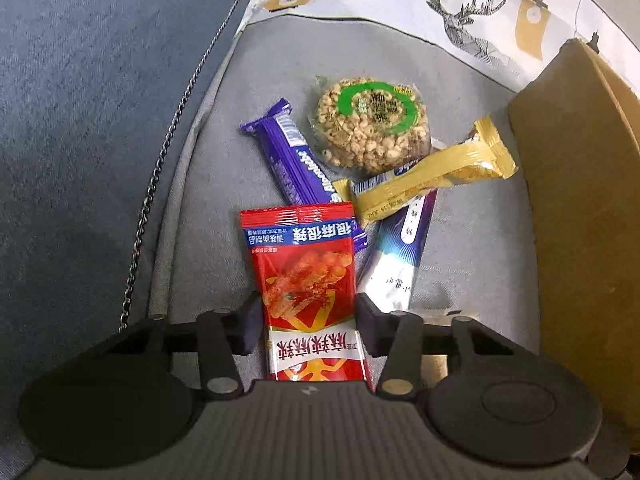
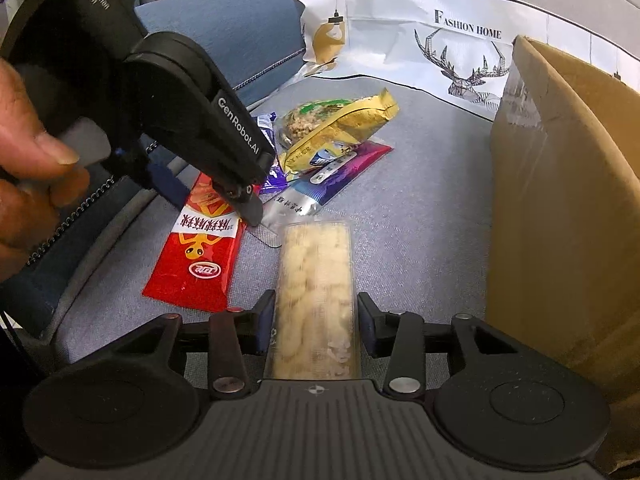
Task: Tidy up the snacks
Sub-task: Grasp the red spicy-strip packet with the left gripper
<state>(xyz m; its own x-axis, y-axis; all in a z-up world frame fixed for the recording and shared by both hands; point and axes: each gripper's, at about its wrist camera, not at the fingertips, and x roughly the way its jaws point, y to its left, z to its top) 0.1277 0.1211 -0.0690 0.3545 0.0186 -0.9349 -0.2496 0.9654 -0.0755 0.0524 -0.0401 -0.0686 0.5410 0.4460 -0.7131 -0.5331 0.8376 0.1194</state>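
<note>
left gripper (image 2: 248, 204): black, white "GenRobot.AI" lettering | right gripper (image 2: 316, 320): black, ribbed body, silver screws, round side discs | hand (image 2: 28, 168): bare

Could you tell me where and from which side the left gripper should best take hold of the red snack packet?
Grip the red snack packet across its narrow width, near its lower half, coming from above. It lies flat on the grey cushion, so pads on its two long edges fit best. The left gripper already straddles it there.

Grey sofa cushion (image 1: 472, 240), red packet (image 1: 304, 264), purple bar (image 1: 280, 160), cardboard box (image 1: 580, 184)
</note>
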